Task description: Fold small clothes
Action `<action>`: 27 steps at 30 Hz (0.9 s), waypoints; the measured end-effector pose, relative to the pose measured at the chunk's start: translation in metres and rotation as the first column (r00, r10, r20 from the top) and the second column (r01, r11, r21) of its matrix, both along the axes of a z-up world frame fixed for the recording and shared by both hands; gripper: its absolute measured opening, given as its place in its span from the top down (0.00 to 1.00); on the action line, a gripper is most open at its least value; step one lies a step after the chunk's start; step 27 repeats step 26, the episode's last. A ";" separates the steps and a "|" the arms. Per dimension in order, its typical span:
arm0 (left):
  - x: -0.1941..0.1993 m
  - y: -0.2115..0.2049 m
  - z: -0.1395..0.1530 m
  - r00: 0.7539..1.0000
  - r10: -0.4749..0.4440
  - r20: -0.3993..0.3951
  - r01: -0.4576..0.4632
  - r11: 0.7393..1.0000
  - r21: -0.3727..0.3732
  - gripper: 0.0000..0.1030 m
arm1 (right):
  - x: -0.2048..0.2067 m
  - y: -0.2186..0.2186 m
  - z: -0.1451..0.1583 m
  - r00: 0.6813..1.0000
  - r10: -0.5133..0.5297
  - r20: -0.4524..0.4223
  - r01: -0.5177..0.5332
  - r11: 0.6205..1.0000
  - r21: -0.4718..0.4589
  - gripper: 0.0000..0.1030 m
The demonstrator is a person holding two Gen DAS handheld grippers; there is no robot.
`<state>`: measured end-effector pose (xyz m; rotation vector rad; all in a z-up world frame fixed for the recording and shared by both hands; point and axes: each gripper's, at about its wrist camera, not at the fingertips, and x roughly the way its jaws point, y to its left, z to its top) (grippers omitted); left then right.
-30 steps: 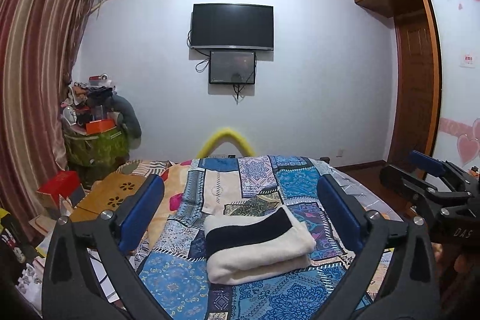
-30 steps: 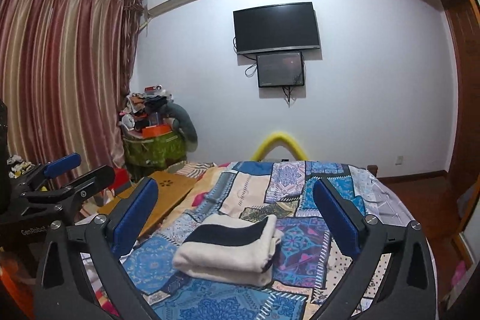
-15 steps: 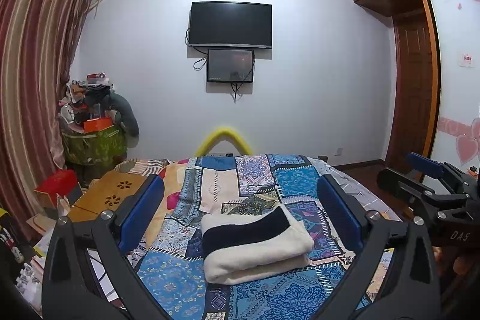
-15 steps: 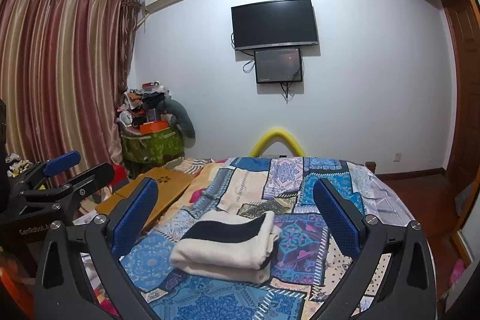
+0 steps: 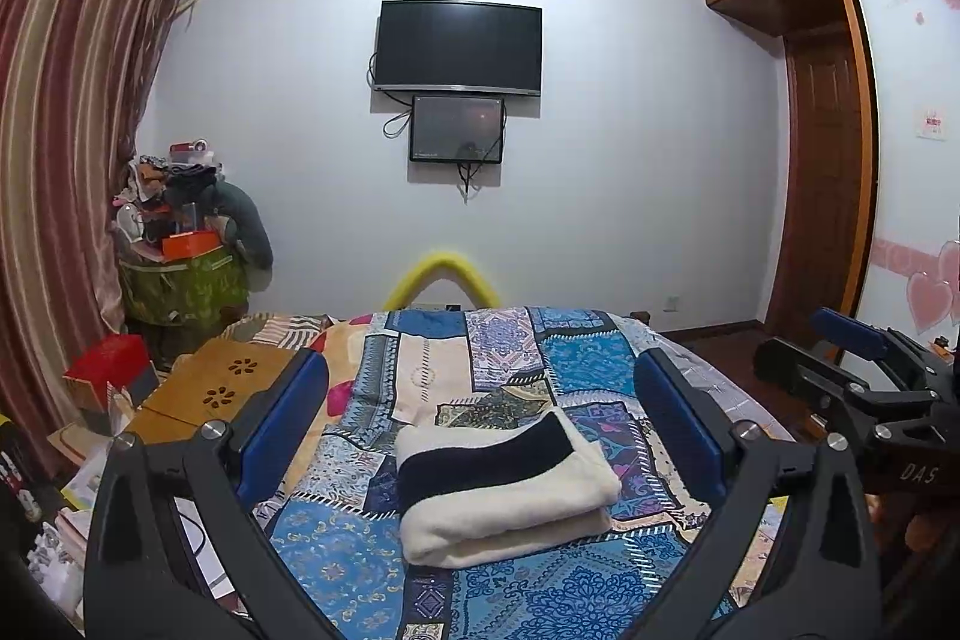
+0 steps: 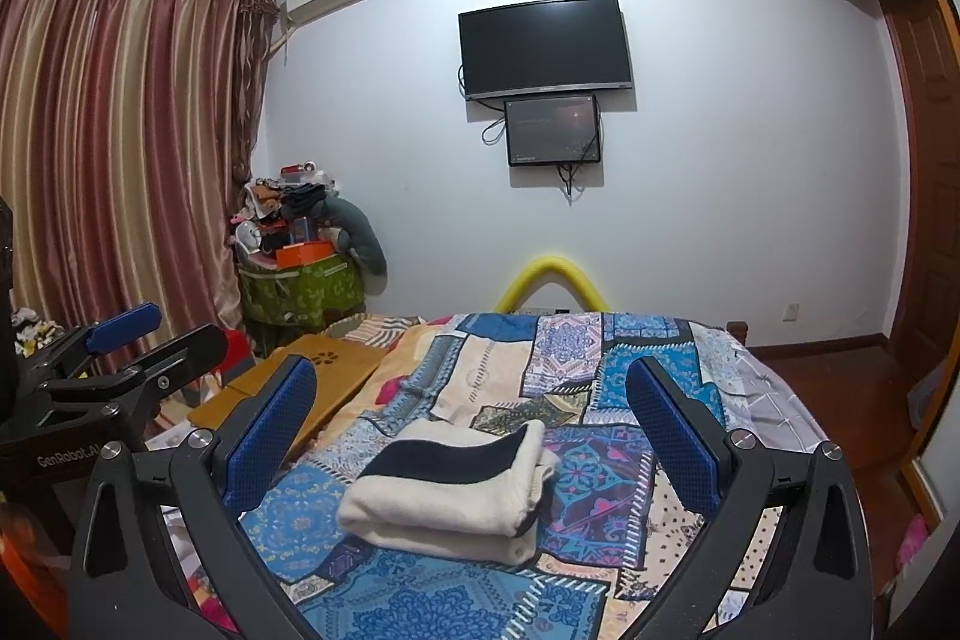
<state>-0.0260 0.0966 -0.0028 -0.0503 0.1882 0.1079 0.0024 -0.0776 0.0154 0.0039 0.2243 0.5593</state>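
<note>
A cream garment with a wide black band (image 5: 501,484) lies folded in a thick bundle on the patchwork bedspread (image 5: 498,358). My left gripper (image 5: 480,418) is held open above and short of it, blue pads wide apart, nothing between them. In the right wrist view the same folded garment (image 6: 447,490) rests on the bedspread (image 6: 564,358), and my right gripper (image 6: 471,418) hangs open over it, also empty. Each gripper shows in the other's view: the right gripper (image 5: 852,364) at the right edge, the left gripper (image 6: 120,352) at the left edge.
A wooden lap table (image 5: 222,388) lies on the bed's left side by a red box (image 5: 108,364). A cluttered green bin (image 5: 186,280) stands in the corner by the curtain (image 5: 54,160). A TV (image 5: 459,43) hangs on the far wall. A wooden door (image 5: 828,184) is right.
Both views have tilted slightly, so the garment sits a little lower and nearer in frame. The garment itself has not moved and both grippers stay open.
</note>
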 end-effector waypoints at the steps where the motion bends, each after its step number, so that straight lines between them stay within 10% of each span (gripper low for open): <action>1: 0.000 0.000 0.000 1.000 -0.004 0.000 0.004 1.000 0.000 0.00 | 0.000 0.000 0.000 1.000 0.000 0.001 0.000 1.000 0.000 0.00; 27: 0.009 -0.003 -0.002 0.998 -0.044 -0.041 0.043 0.999 -0.029 0.00 | -0.001 -0.002 -0.001 1.000 -0.012 -0.012 0.012 1.000 0.008 0.00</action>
